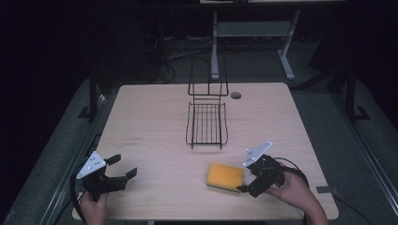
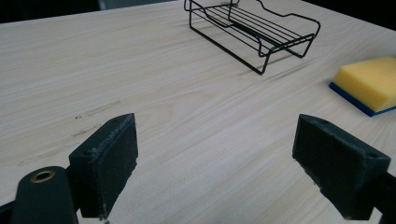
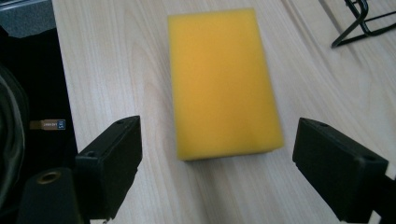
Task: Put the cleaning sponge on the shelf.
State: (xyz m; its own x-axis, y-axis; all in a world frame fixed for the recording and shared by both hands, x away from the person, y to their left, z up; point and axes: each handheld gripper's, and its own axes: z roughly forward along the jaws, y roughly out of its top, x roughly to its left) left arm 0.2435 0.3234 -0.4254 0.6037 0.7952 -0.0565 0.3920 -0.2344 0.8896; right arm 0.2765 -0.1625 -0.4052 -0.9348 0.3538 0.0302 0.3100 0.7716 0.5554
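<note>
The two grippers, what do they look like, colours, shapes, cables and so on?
Both are black, each with two blocky dark jaws with flat pads. The left gripper and the right gripper each carry a grey three-cornered plate dotted with small marks. A black cable loops from each. The left gripper view shows a brass-coloured ring at one jaw's base.

Wire rack (image 3: 366, 21) cut off by the frame edge.

- A yellow sponge (image 1: 225, 176) lies flat on the wooden table (image 1: 155, 117), near its front edge.
- The right gripper (image 1: 247, 187) sits just beside the sponge's right end, held by a hand (image 1: 293, 186).
- The left gripper (image 1: 123, 166) rests at the front left corner, jaws spread, well apart from the sponge.
- A black wire rack (image 1: 207, 123) stands mid-table, beyond the sponge.
</note>
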